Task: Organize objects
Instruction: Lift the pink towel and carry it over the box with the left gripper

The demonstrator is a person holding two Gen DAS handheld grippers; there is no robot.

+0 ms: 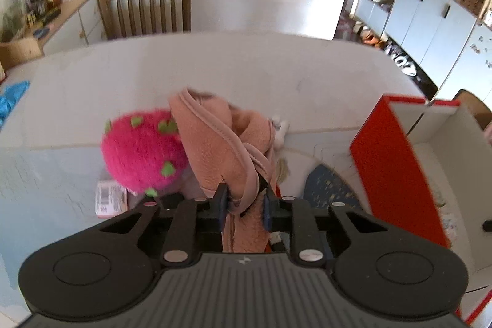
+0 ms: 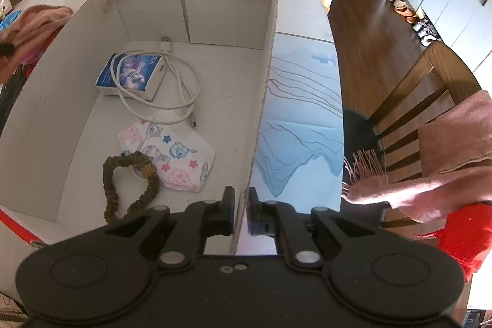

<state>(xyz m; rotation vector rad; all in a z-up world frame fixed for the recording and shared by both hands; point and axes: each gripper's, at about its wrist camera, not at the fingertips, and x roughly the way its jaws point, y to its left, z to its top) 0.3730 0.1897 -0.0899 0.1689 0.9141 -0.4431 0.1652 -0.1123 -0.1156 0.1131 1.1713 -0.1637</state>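
Left wrist view: left gripper [image 1: 245,200] is clenching a pink fleece garment [image 1: 221,140]; right gripper [image 2: 240,209] is pinching the red-and-white box [image 2: 259,100] wall; no legible writing.

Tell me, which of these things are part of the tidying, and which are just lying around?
Part of it: left gripper clamping pink fleece garment; right gripper pinching box wall; strawberry plush; cable, scrunchie inside.

Lying around: chair, fringed scarf.

You see a pink fuzzy cloth [image 1: 215,140], a bright pink plush [image 1: 141,149] with green spots, and a red box [image 1: 396,162], white inside.
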